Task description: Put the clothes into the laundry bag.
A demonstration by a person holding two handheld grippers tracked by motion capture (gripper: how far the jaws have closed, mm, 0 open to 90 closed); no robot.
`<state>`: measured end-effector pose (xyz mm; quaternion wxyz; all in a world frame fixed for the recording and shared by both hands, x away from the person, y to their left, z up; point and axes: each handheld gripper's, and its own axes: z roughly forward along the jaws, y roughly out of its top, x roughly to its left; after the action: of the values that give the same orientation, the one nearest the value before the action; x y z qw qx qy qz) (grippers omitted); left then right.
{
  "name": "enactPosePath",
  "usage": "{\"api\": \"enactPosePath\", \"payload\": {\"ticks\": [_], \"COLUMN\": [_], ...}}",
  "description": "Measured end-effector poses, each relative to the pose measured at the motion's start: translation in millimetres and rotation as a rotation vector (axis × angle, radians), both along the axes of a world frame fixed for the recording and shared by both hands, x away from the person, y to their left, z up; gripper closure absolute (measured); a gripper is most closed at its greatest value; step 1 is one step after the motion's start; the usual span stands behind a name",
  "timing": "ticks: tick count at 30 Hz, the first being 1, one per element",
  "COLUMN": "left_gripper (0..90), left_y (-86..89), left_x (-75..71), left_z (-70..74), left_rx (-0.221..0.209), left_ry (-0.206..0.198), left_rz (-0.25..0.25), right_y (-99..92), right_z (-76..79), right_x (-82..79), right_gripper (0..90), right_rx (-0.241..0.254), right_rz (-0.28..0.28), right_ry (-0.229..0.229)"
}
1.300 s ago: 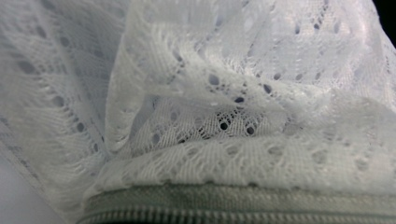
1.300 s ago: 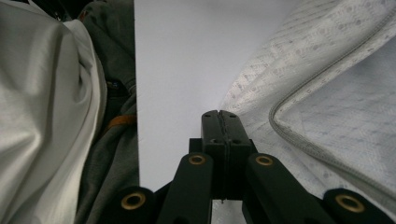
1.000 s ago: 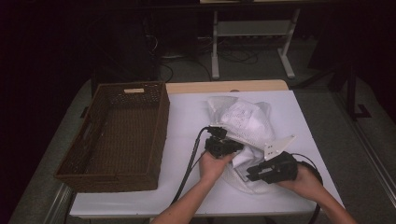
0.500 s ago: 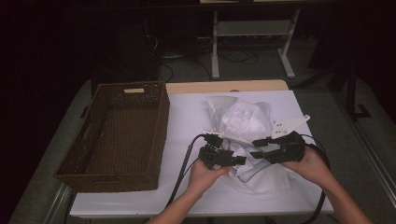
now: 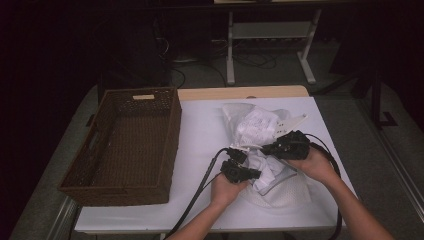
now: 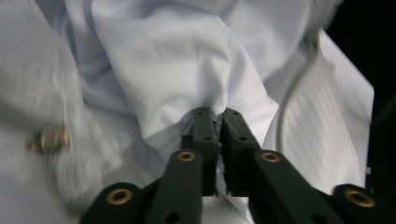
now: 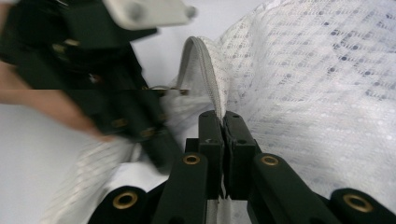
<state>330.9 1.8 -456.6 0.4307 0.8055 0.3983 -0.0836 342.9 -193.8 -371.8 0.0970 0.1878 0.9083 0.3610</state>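
Observation:
A crumpled white garment [image 5: 257, 125] lies on the white table [image 5: 200, 130], partly over a white mesh bag [image 5: 285, 192]. My left gripper [image 5: 256, 174] has just closed and is shut on a fold of the garment [image 6: 177, 60], which is pinched between the jaw tips [image 6: 215, 114]. My right gripper [image 5: 265, 148] has also just closed, and is shut [image 7: 222, 116] on the mesh bag's zipper edge [image 7: 205, 70]. The mesh [image 7: 317, 84] spreads out to its right. The two grippers are close together, tips facing each other over the cloth.
A dark wicker basket [image 5: 172, 135] stands empty on the left half of the table. Black cables trail from both grippers toward the front edge. A metal stand [image 5: 272, 45] and dark floor lie beyond the table's far edge.
The right gripper has moved away from the person and a little left, toward the garment. The left gripper has come slightly nearer the front. The cloth between them is more bunched.

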Motion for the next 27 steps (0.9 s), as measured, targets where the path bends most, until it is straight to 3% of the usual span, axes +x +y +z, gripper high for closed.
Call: {"api": "enactPosePath", "payload": {"ticks": [6,8,14,19,27], "left_gripper": [87.5,87.2,73.4,65.0,55.2], "left_y": [-13.1,-13.9,-1.3,24.4,57.0], "left_x": [14.2,16.2,1.9,-15.4,-32.2], "left_z": [4.4,3.1,7.7,16.8,22.8], "left_rx": [-0.034,-0.040,-0.012,-0.018,0.011], "left_ry": [-0.075,-0.078,-0.071,-0.046,-0.043], "left_rz": [0.126,0.141,0.070,0.034,0.048], "right_y": [-7.8,-9.7,-19.3,-22.4,-22.4], "right_z": [10.7,12.6,-4.5,-13.6,-16.1], "right_x": [-17.1,-22.1,-17.5,-16.9,-16.3], "right_gripper": [87.4,87.4,87.1,86.6,86.4], "right_rx": [0.022,0.029,0.026,0.013,-0.004], "right_rz": [0.058,0.067,0.050,0.045,0.043], "right_ry": [0.028,0.042,0.108,0.135,0.151]}}
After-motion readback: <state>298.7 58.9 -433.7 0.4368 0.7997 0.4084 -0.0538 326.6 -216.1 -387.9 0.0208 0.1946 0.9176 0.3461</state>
